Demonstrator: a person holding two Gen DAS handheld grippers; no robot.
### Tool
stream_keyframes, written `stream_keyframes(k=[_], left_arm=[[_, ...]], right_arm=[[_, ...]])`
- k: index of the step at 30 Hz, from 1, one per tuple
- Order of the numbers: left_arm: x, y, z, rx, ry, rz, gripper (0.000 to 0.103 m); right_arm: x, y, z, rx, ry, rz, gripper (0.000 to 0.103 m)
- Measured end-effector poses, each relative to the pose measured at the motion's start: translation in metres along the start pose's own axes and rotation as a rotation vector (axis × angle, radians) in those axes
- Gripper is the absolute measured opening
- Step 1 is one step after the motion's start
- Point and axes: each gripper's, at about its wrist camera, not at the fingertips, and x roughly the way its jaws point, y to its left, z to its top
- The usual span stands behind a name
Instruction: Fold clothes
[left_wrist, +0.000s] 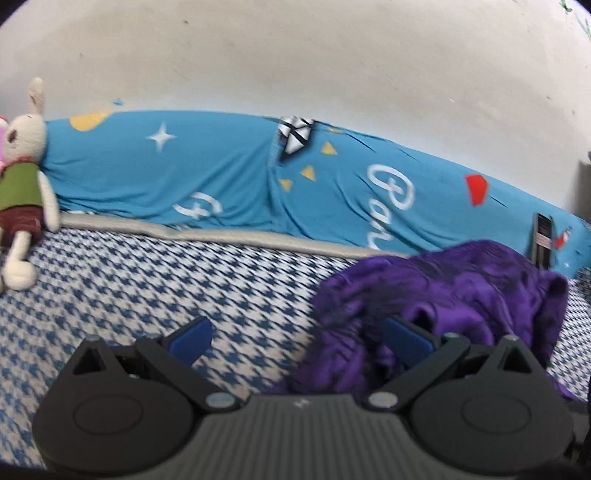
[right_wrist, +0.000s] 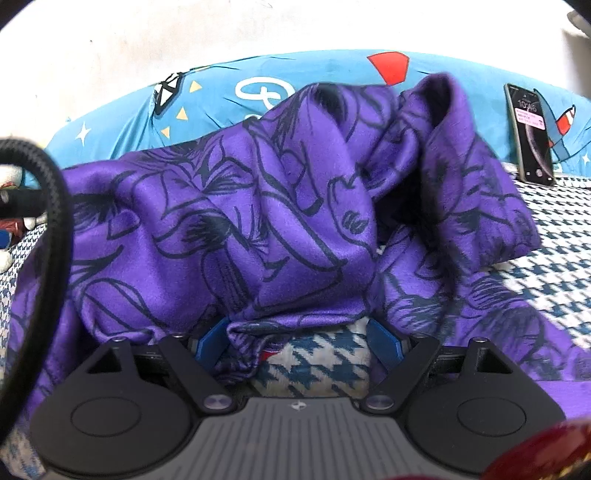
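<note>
1. Crumpled purple satin garment with dark line-drawn print (right_wrist: 280, 206): heaped on the blue-and-white houndstooth bedspread (left_wrist: 155, 295), bunched into high folds, not yet laid flat. In the left wrist view it lies to the right, close to the bolster.
2. Left gripper, black body with blue finger pads (left_wrist: 295, 339): jaws spread wide. The left pad stands over bare bedspread; the right pad touches or sits in the garment's edge. Nothing is clamped between them.
3. Right gripper, same build (right_wrist: 299, 343): jaws wide apart, low over the bedspread. A gathered hem of the garment lies between the pads, against the left one; whether it is gripped cannot be told.
4. Long turquoise bolster with white lettering, stars and yellow triangles (left_wrist: 221, 184): along the white wall, behind the garment.
5. Cream plush rabbit in green vest and maroon shorts (left_wrist: 26, 177): leaning against the bolster's left end.
6. Black smartphone, screen lit (right_wrist: 530, 133): propped upright against the bolster, right of the garment.
7. Black braided cable (right_wrist: 55, 206): looping through the right wrist view's left edge.
</note>
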Motion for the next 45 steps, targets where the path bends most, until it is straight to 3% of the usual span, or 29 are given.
stream_keyframes(k=[10,14,22,25,34,38,42,45], left_arm=[[0.004,-0.005,-0.007,-0.003,0.021,-0.004,0.103],[0.005,-0.003,-0.008,-0.008,0.025,-0.004,0.103],[0.011,-0.004,-0.011,-0.014,0.048,-0.013,0.103],[0.015,-0.006,-0.013,-0.006,0.069,-0.009,0.103],[0.02,-0.008,-0.018,-0.004,0.1,0.011,0.102],[0.019,-0.004,-0.016,-0.023,0.093,0.003,0.089],[0.014,0.0,-0.012,-0.042,0.072,0.012,0.079],[0.004,0.006,-0.004,-0.058,0.023,0.033,0.078]], right_arm=[[-0.053,-0.017,0.022,0.08,-0.056,0.089,0.081],[-0.051,-0.024,0.025,0.041,-0.093,0.052,0.081],[-0.026,-0.019,0.028,0.052,-0.073,0.052,0.08],[-0.017,-0.012,0.027,0.054,-0.05,0.054,0.071],[-0.008,0.0,0.026,0.063,-0.028,0.079,0.018],[-0.014,0.006,0.025,0.04,-0.032,0.123,0.01],[-0.024,0.015,0.024,0.003,-0.044,0.181,0.009],[-0.033,0.024,0.024,-0.036,-0.059,0.217,0.009]])
